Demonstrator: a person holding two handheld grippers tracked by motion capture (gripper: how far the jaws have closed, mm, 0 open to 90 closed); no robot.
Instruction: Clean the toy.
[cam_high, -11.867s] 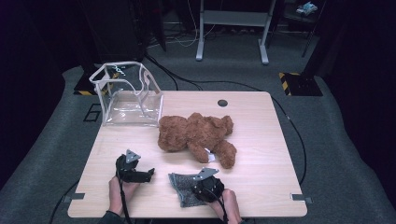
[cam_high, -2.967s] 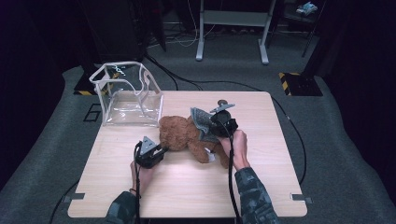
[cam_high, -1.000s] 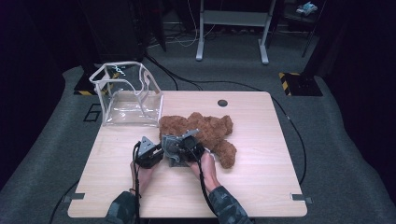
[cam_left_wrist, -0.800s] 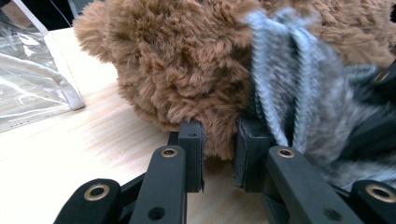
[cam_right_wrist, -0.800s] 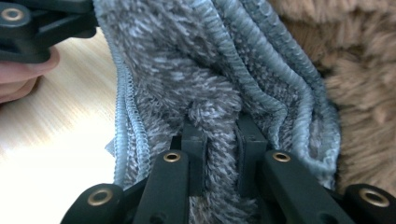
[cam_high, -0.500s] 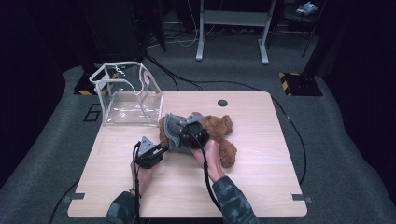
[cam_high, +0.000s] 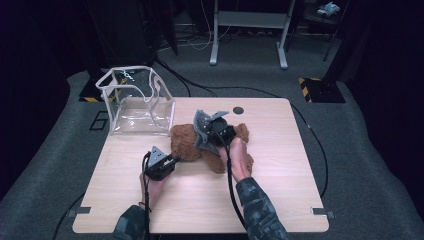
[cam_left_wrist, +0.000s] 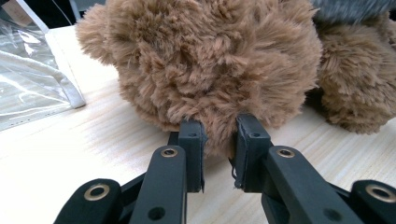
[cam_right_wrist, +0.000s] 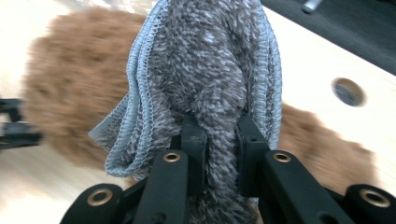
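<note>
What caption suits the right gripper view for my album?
Right gripper pinching a grey cloth above a brown teddy bear.

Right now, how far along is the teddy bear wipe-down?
Done: left gripper is shut on the teddy bear, pinning it to the table. In hand: right gripper, shut on the grey cloth, holds it over the bear's middle. Left: probably the rest of the fur; the clear bag sits apart, empty.

A light wooden table is seen; a brown teddy bear lies ahead of the left gripper; a clear bag stands beyond, leftward.
</note>
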